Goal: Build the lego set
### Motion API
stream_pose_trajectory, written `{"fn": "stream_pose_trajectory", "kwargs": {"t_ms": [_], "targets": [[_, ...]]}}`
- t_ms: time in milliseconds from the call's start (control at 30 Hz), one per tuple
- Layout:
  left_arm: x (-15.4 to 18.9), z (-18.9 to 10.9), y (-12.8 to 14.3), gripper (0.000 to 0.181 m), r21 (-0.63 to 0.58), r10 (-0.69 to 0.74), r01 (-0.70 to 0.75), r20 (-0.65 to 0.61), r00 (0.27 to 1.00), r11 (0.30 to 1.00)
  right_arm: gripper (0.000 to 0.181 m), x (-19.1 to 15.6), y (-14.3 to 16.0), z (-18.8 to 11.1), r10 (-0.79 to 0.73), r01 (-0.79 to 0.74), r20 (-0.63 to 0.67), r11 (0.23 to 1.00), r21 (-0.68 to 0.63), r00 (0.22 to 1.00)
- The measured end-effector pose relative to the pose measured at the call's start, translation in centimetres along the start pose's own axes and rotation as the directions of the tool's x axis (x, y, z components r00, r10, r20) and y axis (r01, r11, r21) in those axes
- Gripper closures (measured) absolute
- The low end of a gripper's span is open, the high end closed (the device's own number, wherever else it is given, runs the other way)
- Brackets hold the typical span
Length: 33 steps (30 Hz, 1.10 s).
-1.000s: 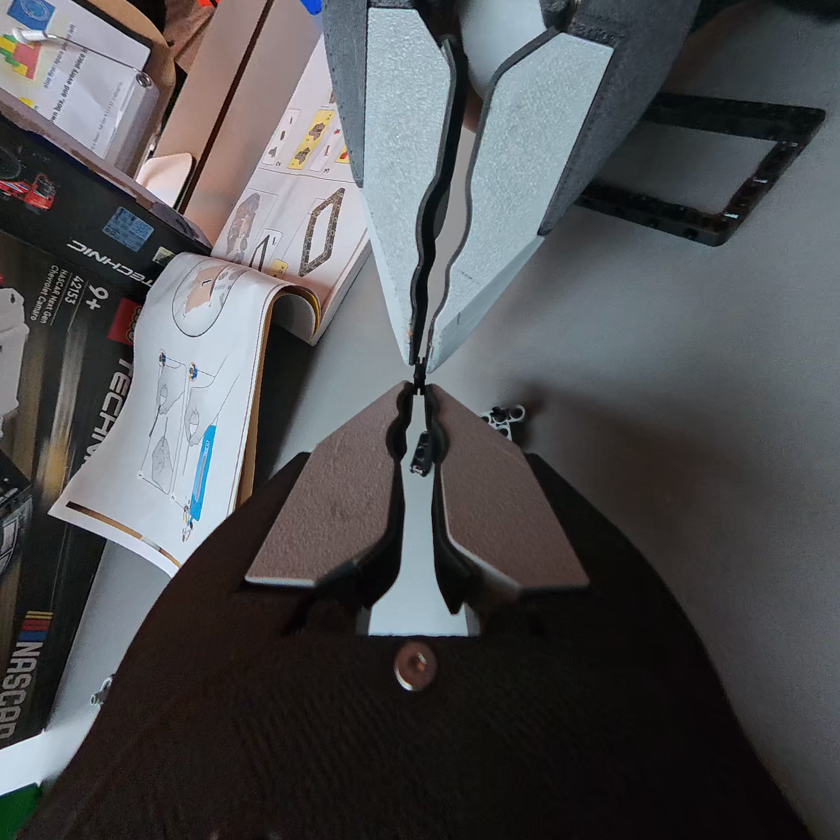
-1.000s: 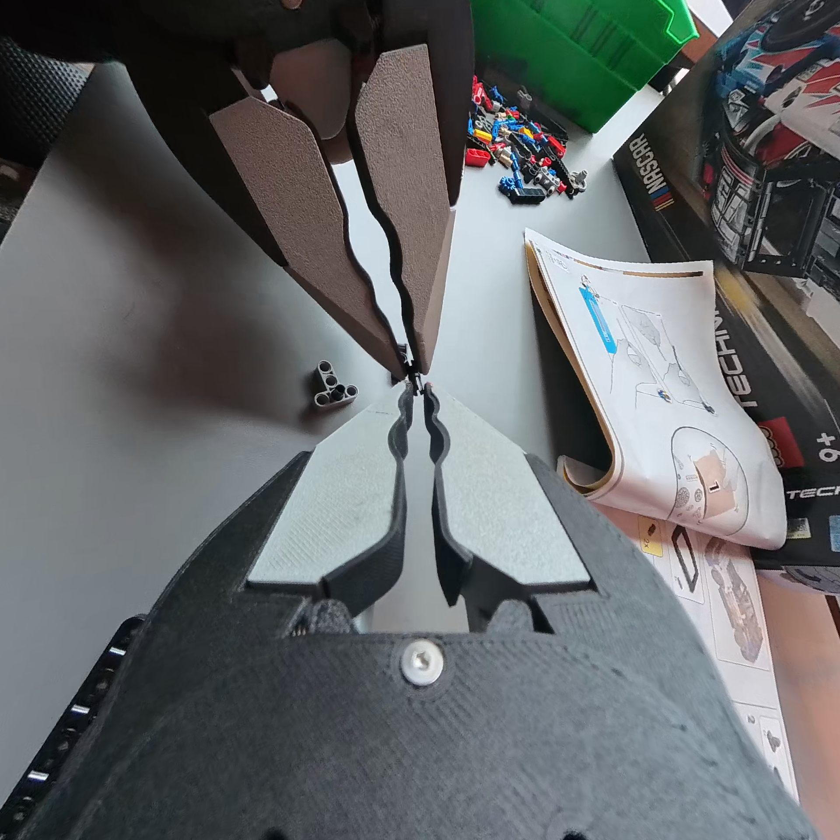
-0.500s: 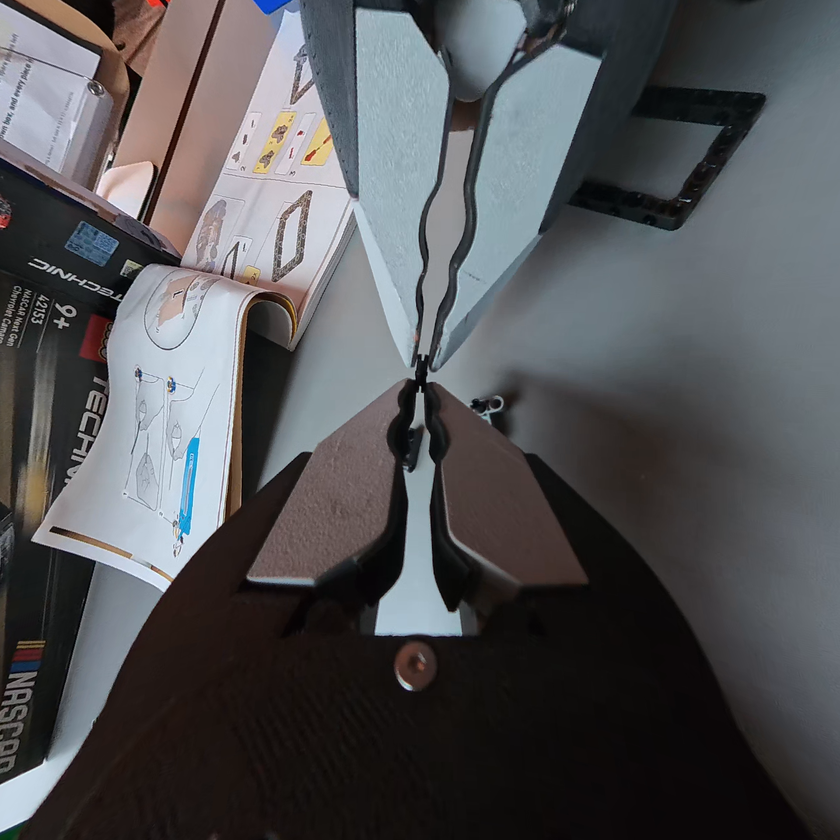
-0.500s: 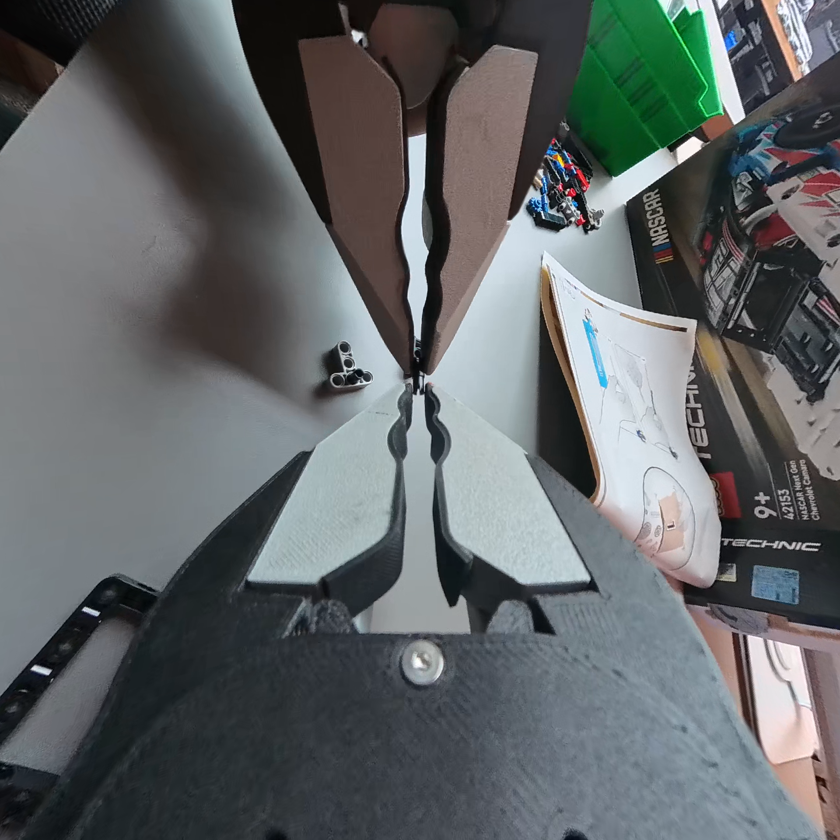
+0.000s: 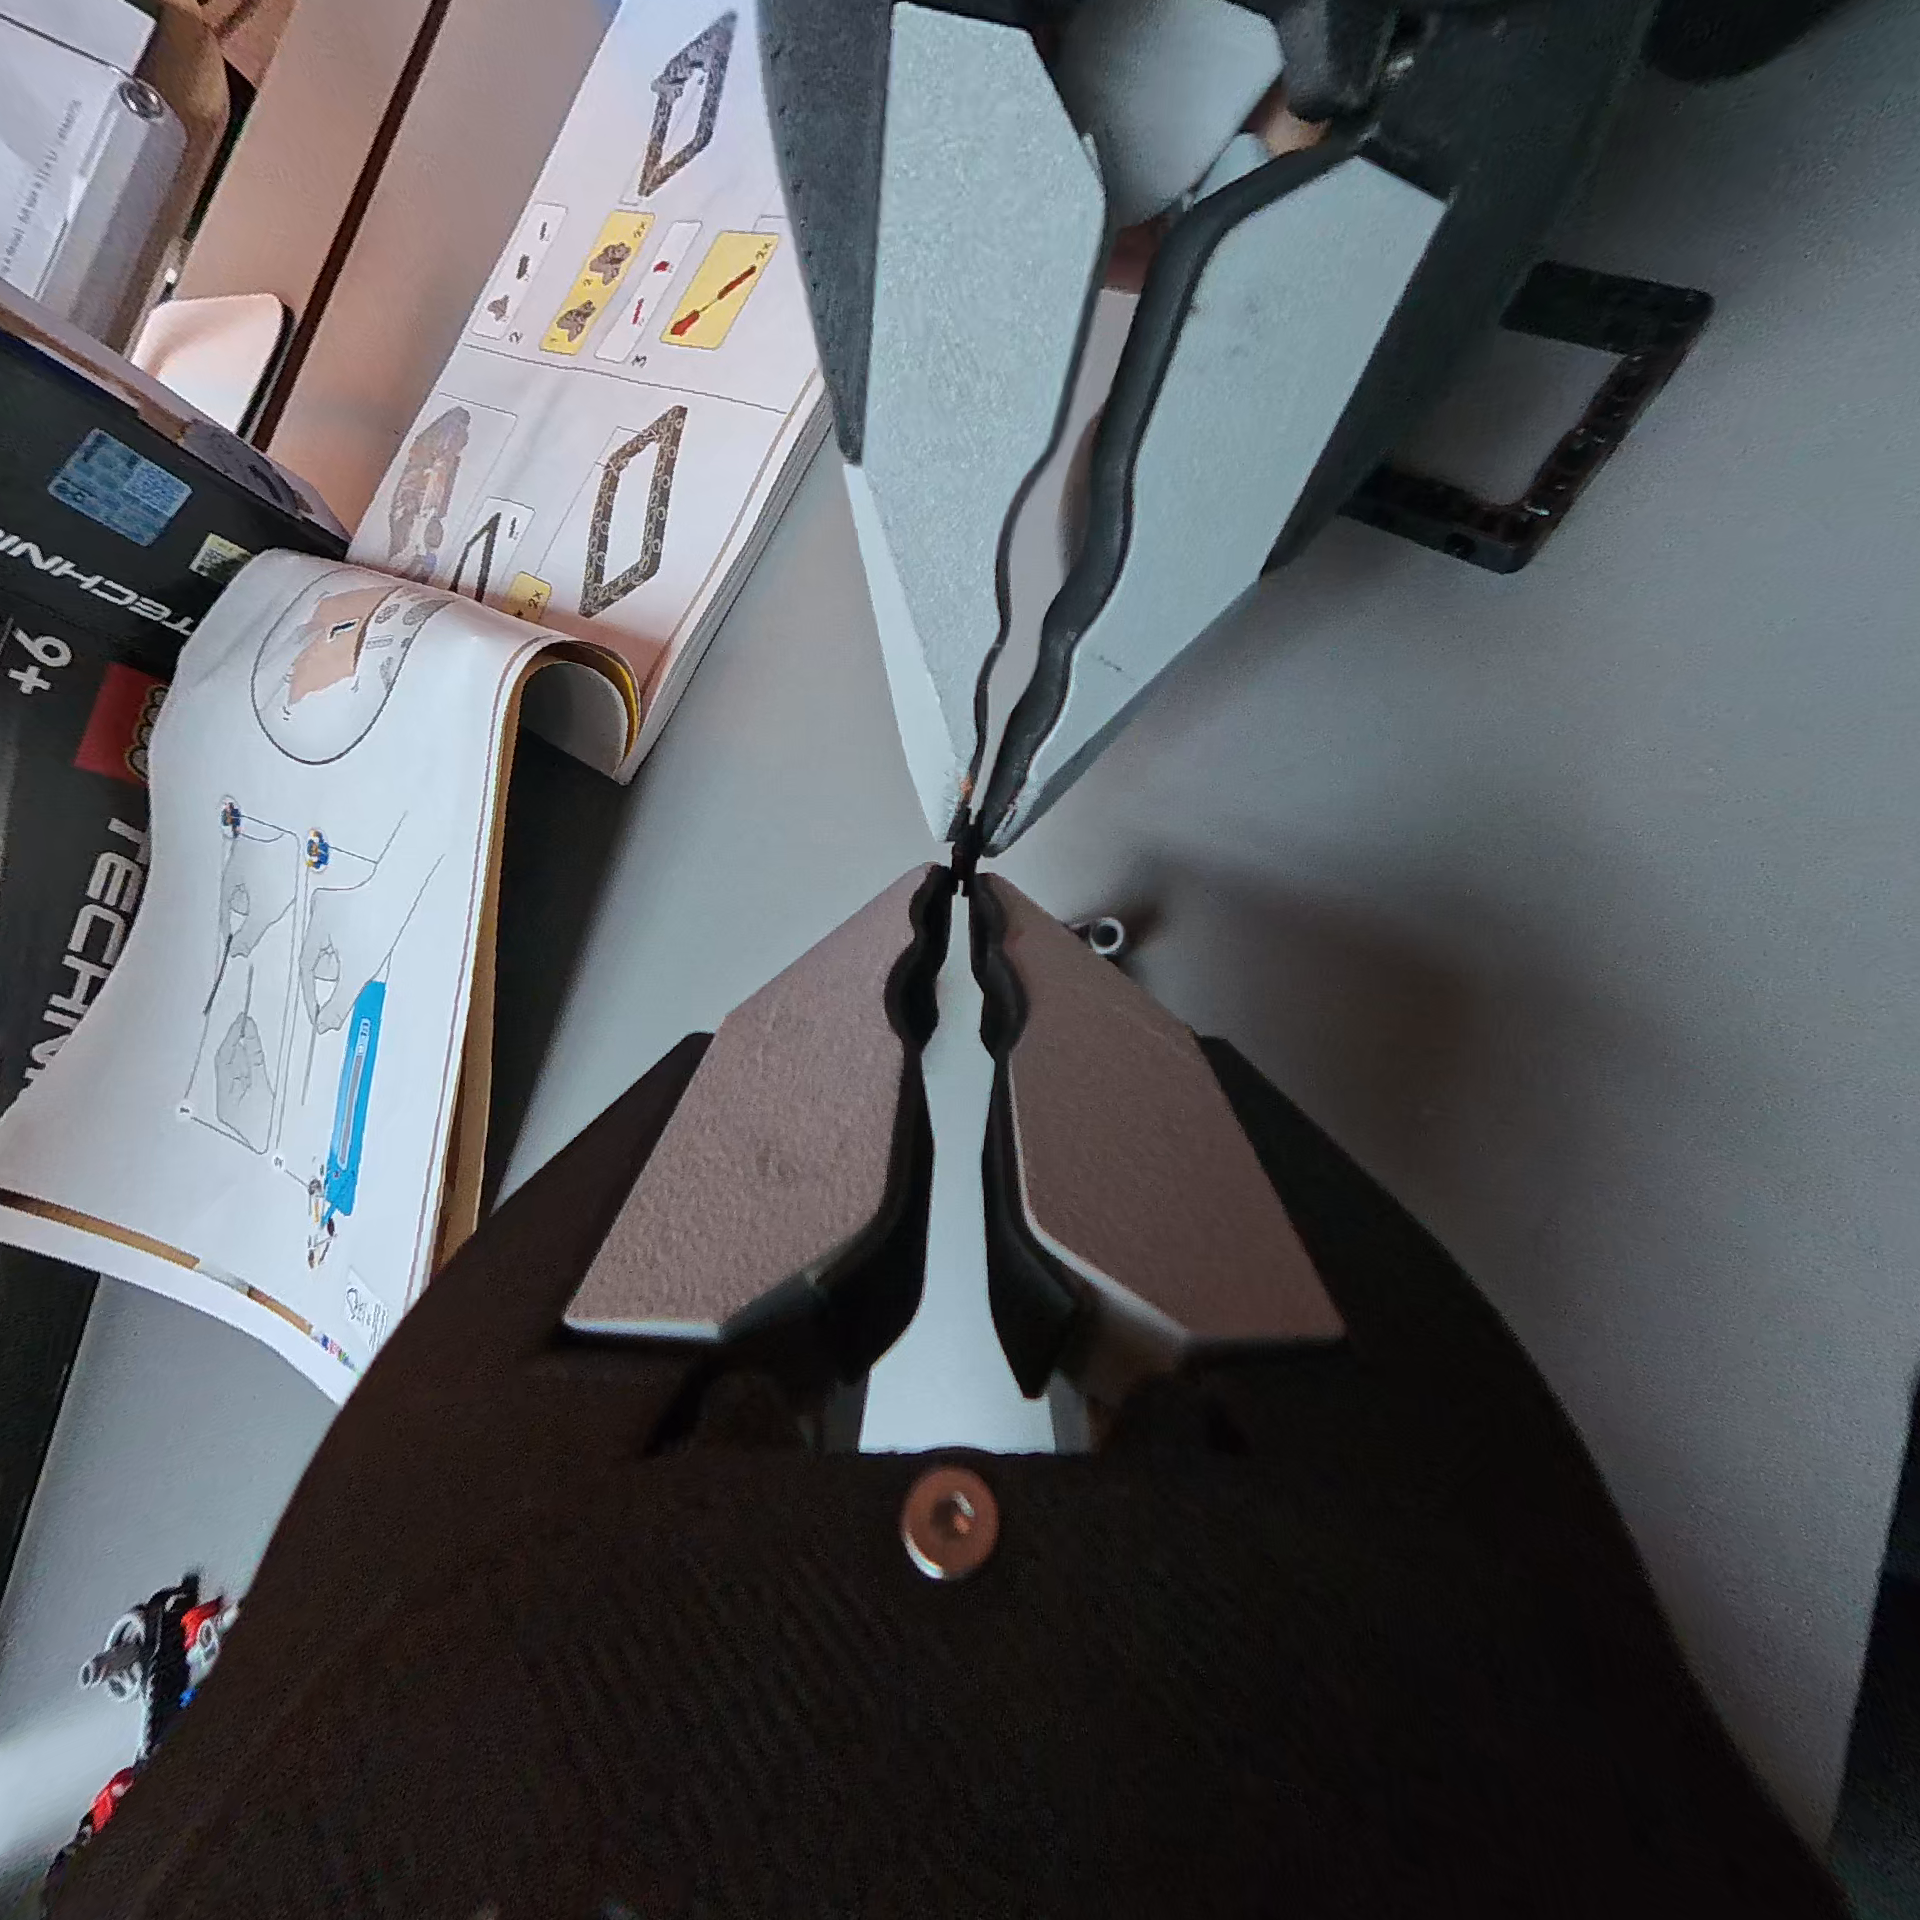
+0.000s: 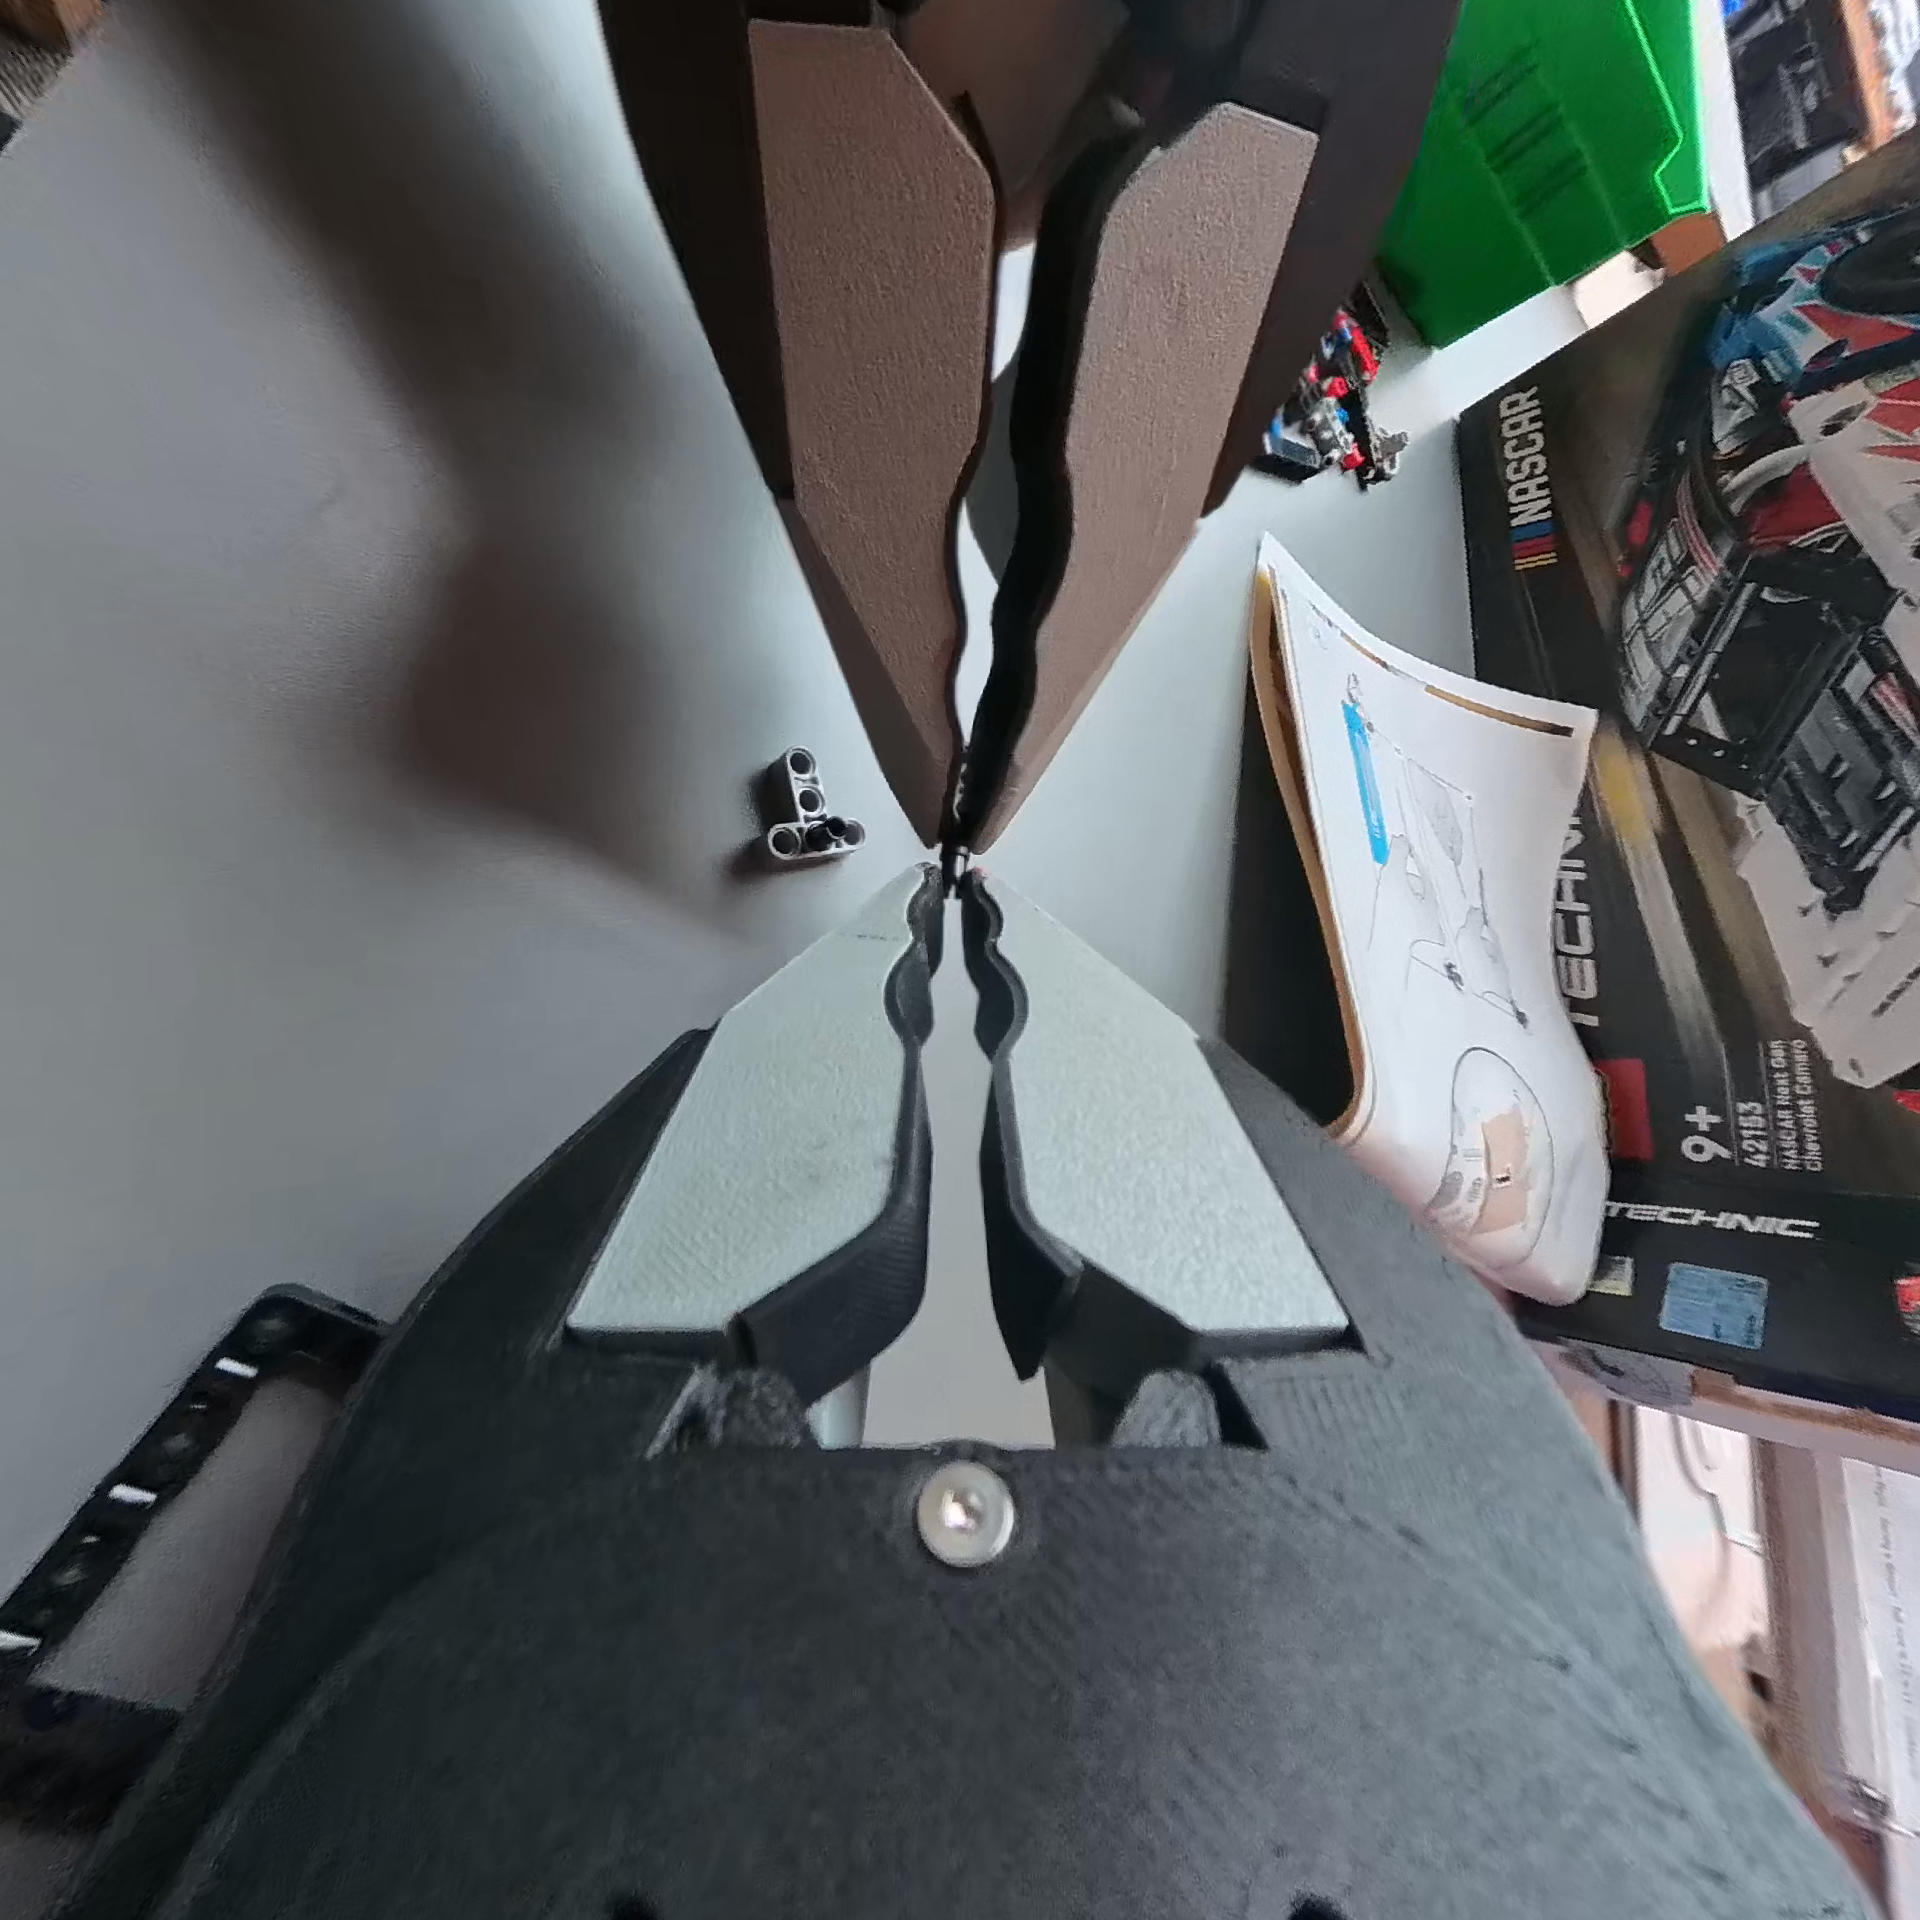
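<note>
Brown-padded left gripper point(image 5: 961, 883) clenched tip to tip against the grey-padded right gripper point(image 6: 948, 878), also clenched, a tiny black pin point(image 5: 962, 854) pinched between the two pairs of tips above the grey table point(image 5: 1455, 935). Just beyond lies a small grey connector point(image 6: 805, 805). Further out, the open instruction booklet point(image 5: 312, 935), the black frame point(image 5: 1558, 468) and the green bin point(image 6: 1538, 156).

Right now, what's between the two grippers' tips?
A tiny black piece, pinched at both ends by the left gripper and right gripper. Both wrist views show it, too small to tell its kind.
</note>
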<state>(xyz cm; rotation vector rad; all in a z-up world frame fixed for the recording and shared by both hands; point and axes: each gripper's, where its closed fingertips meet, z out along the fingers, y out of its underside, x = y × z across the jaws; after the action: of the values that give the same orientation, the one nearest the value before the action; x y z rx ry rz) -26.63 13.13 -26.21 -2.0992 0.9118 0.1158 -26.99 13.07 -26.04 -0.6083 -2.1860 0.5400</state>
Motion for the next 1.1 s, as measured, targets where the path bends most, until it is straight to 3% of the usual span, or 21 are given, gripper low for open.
{"fn": "stream_pose_trajectory", "kwargs": {"t_ms": [167, 467, 600, 900, 967, 1100], "targets": [[0.0, -0.1, -0.1, 0.179, 0.021, -0.012, 0.012, 0.004, 1.0, 1.0, 0.18, 0.0, -0.3, 0.0, 0.133, -0.137, 0.062, 0.988, 0.071, 0.989], [0.1, 1.0, 0.8, 0.179, -0.037, -0.023, 0.023, 0.013, 1.0, 0.999, 0.18, -0.5, 0.7, 0.8, 0.04, -0.04, 0.027, 0.999, -0.016, 0.999], [-0.5, 0.7, 0.1, 0.179, -0.004, -0.029, 0.029, 0.067, 0.997, 1.0, 0.18, 0.2, 0.6, 0.3, 0.084, -0.085, 0.022, 0.996, 0.016, 0.996], [-0.3, 0.9, 0.3, 0.179, 0.007, -0.116, 0.116, 0.006, 0.993, 0.993, 0.18, 0.0, 0.5, 0.4, 0.108, -0.109, 0.043, 0.993, 0.035, 0.993], [-0.2, 1.0, 0.3, 0.179, 0.011, -0.076, 0.075, 0.028, 0.997, 0.997, 0.18, 0.0, 0.5, 0.4, 0.089, -0.09, 0.029, 0.995, 0.048, 0.996], [0.8, 1.8, 1.2, 0.179, -0.078, -0.049, 0.049, -0.006, 0.999, 0.996, 0.18, -1.1, 0.7, 0.9, 0.048, -0.049, 0.06, 0.999, 0.015, 0.997]]}}
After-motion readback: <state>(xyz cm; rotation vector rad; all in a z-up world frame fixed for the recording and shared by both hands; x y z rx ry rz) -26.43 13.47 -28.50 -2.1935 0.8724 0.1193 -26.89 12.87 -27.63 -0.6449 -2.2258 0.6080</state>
